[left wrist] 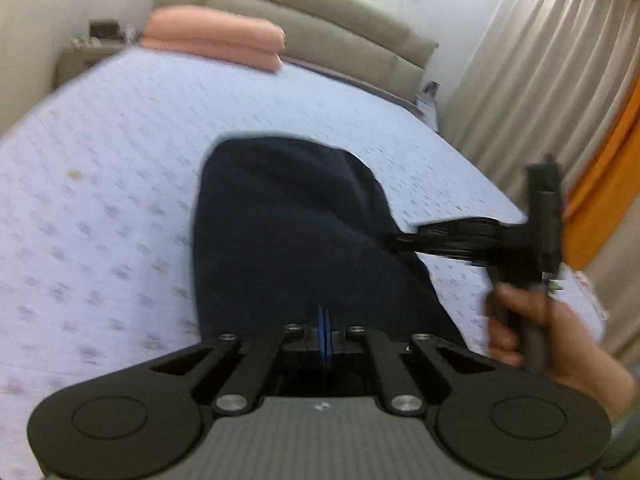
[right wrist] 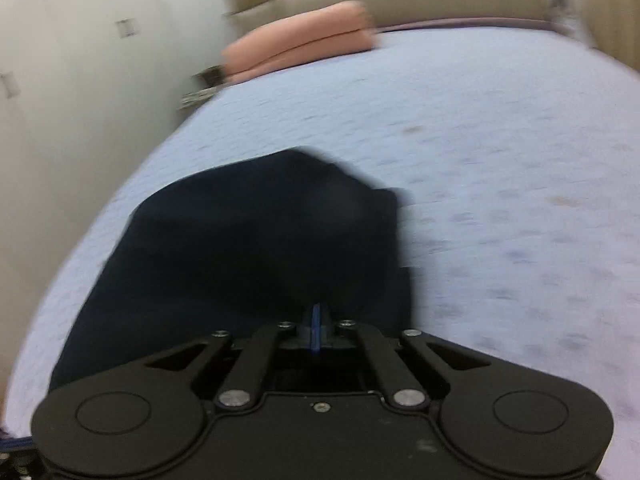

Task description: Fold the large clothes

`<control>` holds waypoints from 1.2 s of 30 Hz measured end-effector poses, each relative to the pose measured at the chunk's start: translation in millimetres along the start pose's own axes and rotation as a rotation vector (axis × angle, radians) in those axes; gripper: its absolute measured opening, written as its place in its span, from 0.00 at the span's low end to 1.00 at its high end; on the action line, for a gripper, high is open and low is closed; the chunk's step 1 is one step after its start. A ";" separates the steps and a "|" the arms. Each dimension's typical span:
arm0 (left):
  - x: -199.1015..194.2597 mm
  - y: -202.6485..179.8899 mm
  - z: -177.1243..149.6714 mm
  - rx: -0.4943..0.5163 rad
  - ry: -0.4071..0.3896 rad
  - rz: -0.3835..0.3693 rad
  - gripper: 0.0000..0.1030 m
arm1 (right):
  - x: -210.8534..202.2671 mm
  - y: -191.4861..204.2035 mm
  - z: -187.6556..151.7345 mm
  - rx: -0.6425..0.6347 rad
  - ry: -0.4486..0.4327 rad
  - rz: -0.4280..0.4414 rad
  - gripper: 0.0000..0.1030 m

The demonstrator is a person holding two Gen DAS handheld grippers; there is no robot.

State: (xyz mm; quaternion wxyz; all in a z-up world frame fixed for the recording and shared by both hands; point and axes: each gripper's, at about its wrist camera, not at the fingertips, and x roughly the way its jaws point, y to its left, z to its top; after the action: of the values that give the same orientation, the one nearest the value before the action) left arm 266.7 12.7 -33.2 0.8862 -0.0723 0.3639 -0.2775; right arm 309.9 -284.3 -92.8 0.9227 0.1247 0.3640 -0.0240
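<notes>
A dark navy garment [left wrist: 288, 232] lies on the pale blue bedspread [left wrist: 100, 184] and runs from my grippers toward the headboard. It also shows in the right wrist view [right wrist: 248, 248]. My left gripper [left wrist: 324, 332] is shut, its blue pads pressed together on the garment's near edge. My right gripper [right wrist: 317, 330] is shut on the garment's near edge too. In the left wrist view the right gripper [left wrist: 404, 240] reaches in from the right, held by a hand [left wrist: 552, 340], its tips at the garment's right side. Both views are blurred.
A folded pink blanket [left wrist: 216, 40] lies by the beige headboard [left wrist: 320, 12]; it also shows in the right wrist view [right wrist: 300, 44]. A nightstand [left wrist: 80, 56] stands at the far left. Grey curtains [left wrist: 540, 60] and an orange curtain [left wrist: 608, 200] hang at right. White cupboards [right wrist: 80, 80] line the left.
</notes>
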 end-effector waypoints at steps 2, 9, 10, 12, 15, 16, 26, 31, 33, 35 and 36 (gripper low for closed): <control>-18.2 -7.9 0.2 0.060 -0.030 0.049 0.05 | -29.1 6.1 -3.3 -0.022 -0.041 -0.012 0.19; -25.2 -20.9 -14.8 0.124 -0.008 0.051 0.10 | -90.8 52.0 -62.6 -0.158 -0.047 0.109 0.19; -23.2 -19.2 -18.3 0.119 -0.001 0.048 0.10 | -85.2 59.5 -71.4 -0.189 -0.025 0.082 0.19; -14.9 -8.2 -24.5 0.071 0.006 0.026 0.07 | -64.3 61.0 -88.2 -0.200 0.060 0.014 0.17; -14.5 4.0 -30.7 -0.001 0.012 0.003 0.05 | -50.5 43.0 -99.5 -0.091 0.118 0.005 0.15; -16.4 3.4 -31.8 -0.007 0.013 0.011 0.05 | -55.5 40.1 -97.1 -0.063 0.130 0.003 0.15; -92.9 -57.0 -61.4 0.097 -0.022 0.088 0.08 | -137.2 29.7 -92.2 0.049 0.115 -0.028 0.43; -152.5 -77.1 -48.8 0.128 -0.119 0.221 0.26 | -203.1 59.2 -75.8 -0.036 -0.028 -0.049 0.86; -178.7 -87.2 -39.6 0.120 -0.162 0.286 0.42 | -225.8 72.9 -70.7 -0.077 -0.090 -0.071 0.88; -205.9 -98.9 -33.4 0.091 -0.220 0.354 0.54 | -247.4 85.9 -67.1 -0.093 -0.148 -0.099 0.96; -218.7 -105.8 -31.9 0.076 -0.246 0.385 0.67 | -256.5 91.5 -65.6 -0.093 -0.171 -0.117 1.00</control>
State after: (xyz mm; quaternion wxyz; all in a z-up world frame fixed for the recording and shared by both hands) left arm 71.3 45.7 110.9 0.9626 -0.0017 0.2494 -0.1060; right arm 90.4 -191.4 54.3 0.9522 0.0580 0.2912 -0.0713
